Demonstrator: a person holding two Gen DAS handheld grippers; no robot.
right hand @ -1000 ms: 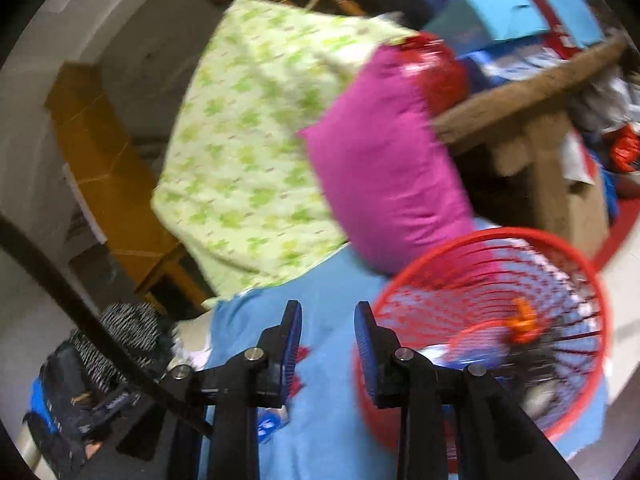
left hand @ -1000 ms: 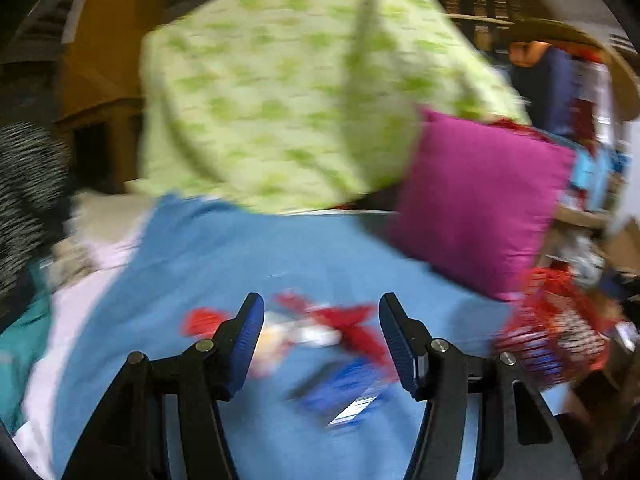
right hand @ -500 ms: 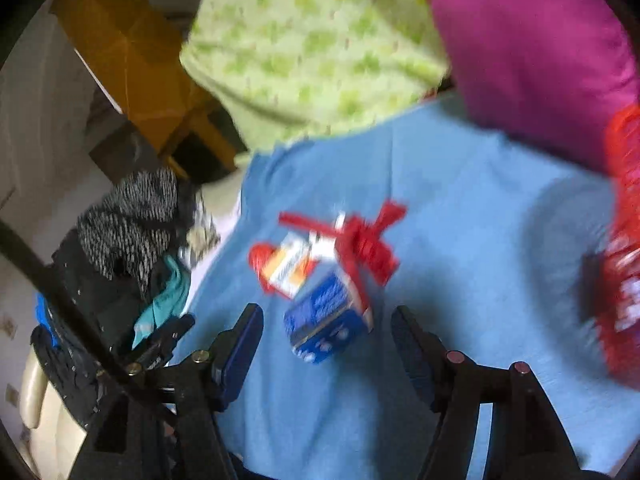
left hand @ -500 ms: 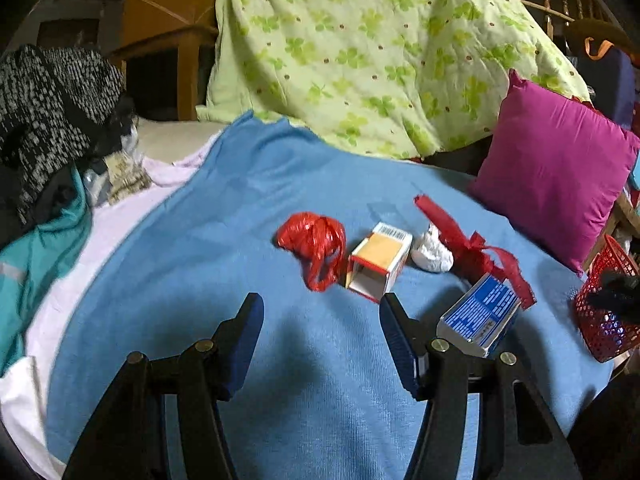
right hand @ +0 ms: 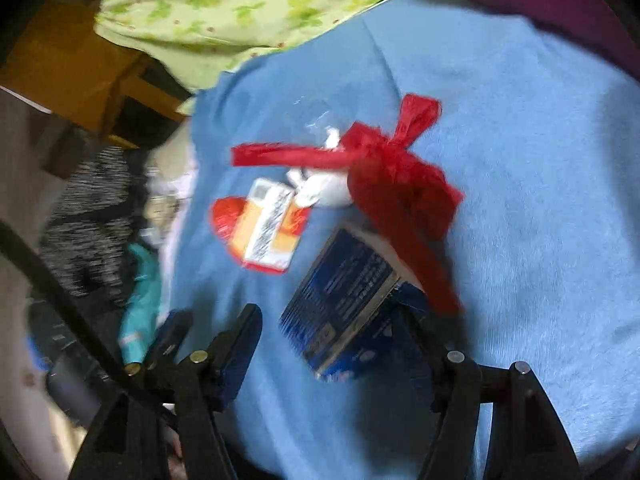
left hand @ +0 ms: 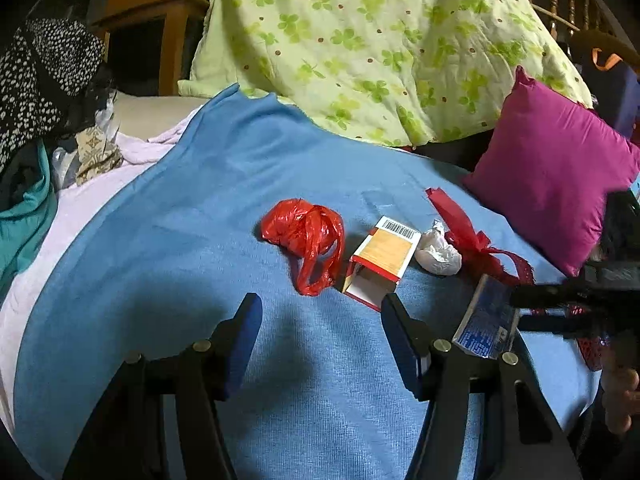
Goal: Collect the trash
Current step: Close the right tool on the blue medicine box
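Trash lies on a blue blanket [left hand: 200, 208]: a crumpled red plastic bag [left hand: 304, 236], an open orange-and-red carton [left hand: 384, 256], a white paper wad [left hand: 438, 256], a red mesh ribbon [left hand: 472, 240] and a blue box [left hand: 486, 324]. My left gripper [left hand: 322, 320] hovers open just short of the bag and carton, with nothing between its fingers. My right gripper [right hand: 328, 332] stands wide open around the blue box [right hand: 344, 296], with a gap showing at the left pad. It reaches in from the right in the left wrist view. The ribbon [right hand: 400, 176], wad [right hand: 328, 192] and carton [right hand: 268, 228] lie just beyond.
A green clover quilt [left hand: 360, 40] and a magenta pillow [left hand: 552, 160] bound the far side. Dark spotted clothes [left hand: 44, 72], teal cloth [left hand: 24, 216] and a pale pink sheet [left hand: 68, 220] lie left. A red basket edge [left hand: 590, 352] and a person's hand [left hand: 620, 396] show at the right.
The right gripper swung away from the red basket and down over the trash, its jaws going from narrow to wide around the blue box. The left gripper dropped closer to the bag and carton.
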